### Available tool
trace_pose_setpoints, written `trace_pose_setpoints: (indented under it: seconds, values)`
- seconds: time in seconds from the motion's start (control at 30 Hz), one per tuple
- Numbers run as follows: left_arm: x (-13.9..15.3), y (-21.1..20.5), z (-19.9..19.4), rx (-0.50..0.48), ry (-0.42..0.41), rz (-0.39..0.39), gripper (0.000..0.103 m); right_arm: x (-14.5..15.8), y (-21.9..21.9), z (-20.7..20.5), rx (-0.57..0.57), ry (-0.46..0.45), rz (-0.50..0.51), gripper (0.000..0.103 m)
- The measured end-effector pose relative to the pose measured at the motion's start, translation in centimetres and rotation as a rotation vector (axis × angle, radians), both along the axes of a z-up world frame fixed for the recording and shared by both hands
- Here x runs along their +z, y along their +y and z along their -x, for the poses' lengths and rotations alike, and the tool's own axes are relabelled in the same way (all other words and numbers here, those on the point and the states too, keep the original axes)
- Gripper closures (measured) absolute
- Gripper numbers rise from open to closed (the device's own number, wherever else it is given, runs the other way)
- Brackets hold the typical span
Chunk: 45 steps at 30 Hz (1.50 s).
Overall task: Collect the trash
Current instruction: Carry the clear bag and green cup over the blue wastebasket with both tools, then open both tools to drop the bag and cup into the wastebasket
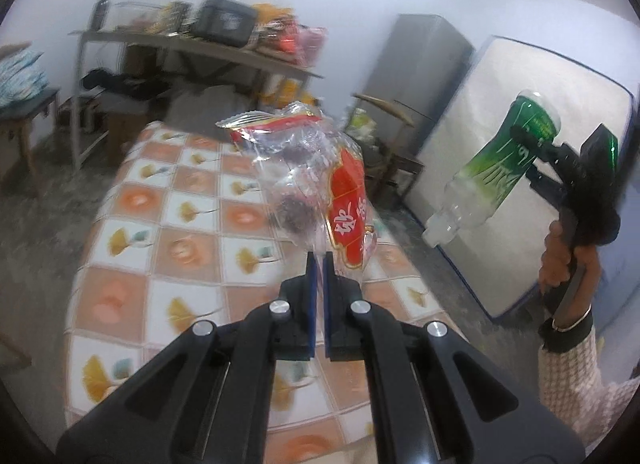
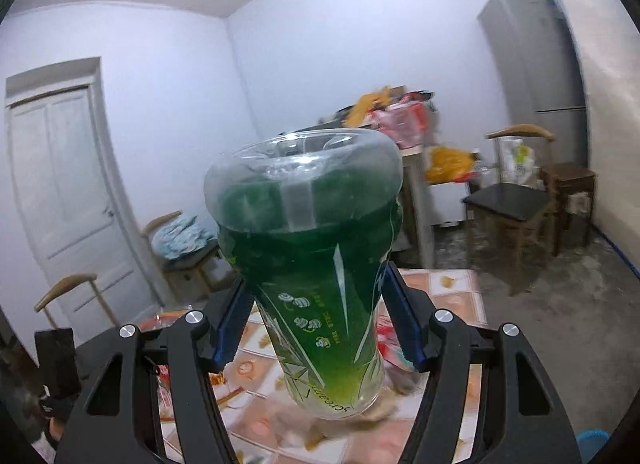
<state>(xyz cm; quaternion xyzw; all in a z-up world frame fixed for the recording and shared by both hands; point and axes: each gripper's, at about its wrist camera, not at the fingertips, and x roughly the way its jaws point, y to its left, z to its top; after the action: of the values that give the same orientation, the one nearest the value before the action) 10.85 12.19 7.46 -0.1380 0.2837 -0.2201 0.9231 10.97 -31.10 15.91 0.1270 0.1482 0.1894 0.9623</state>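
Observation:
My left gripper point(image 1: 319, 260) is shut on a clear snack wrapper point(image 1: 308, 180) with a red label, held up above the table with the orange and white checked cloth point(image 1: 168, 224). My right gripper point(image 2: 316, 300) is shut on a clear plastic bottle with a green label point(image 2: 316, 264), gripped at its middle, base pointing away from the camera. In the left wrist view the same bottle point(image 1: 500, 160) is at the right, held in the air with its neck down-left, beside the right gripper point(image 1: 532, 144) and the hand holding it.
A cluttered metal shelf point(image 1: 200, 48) stands behind the table. A grey fridge point(image 1: 416, 76) and a leaning mattress point(image 1: 528, 168) are at the right. Wooden chairs point(image 2: 516, 200) and a white door point(image 2: 64, 192) show in the right wrist view. More wrappers point(image 2: 392, 344) lie on the table.

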Motion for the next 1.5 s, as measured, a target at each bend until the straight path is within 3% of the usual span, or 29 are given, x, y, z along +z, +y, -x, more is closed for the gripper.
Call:
trace_pose_setpoints:
  seconds: [0.3, 0.57, 0.77, 0.97, 1.13, 1.27, 1.5]
  values:
    - [2.9, -13.4, -1.1, -0.276, -0.044, -0.071, 0.102, -2.3, -9.6, 8.9, -0.341, 0.05, 0.016, 0.041]
    - [1.5, -28.3, -2.3, -0.539, 0.002, -0.125, 0.102, -6.1, -17.5, 14.5, -0.652, 0.147, 0.044, 0.041]
    - [-0.2, -37.5, -2.9, -0.674, 0.034, -0.185, 0.102, -9.2, -24.8, 18.2, -0.855, 0.245, 0.003, 0.041]
    - [-4.0, -46.4, -3.6, -0.782, 0.118, -0.279, 0.102, -13.6, -29.6, 19.8, -0.986, 0.344, -0.049, 0.041]
    - [-8.1, -52.9, -3.4, -0.841, 0.226, -0.353, 0.102, -18.3, -31.8, 18.5, -1.032, 0.425, -0.072, 0.041]
    - [-12.4, -57.5, -3.6, -0.857, 0.301, -0.441, 0.102, -22.8, -33.5, 16.9, -1.052, 0.497, -0.067, 0.041]
    - [-21.4, -65.3, -4.5, -0.853, 0.478, -0.596, 0.102, -31.6, -36.5, 13.1, -1.012, 0.649, -0.181, 0.041]
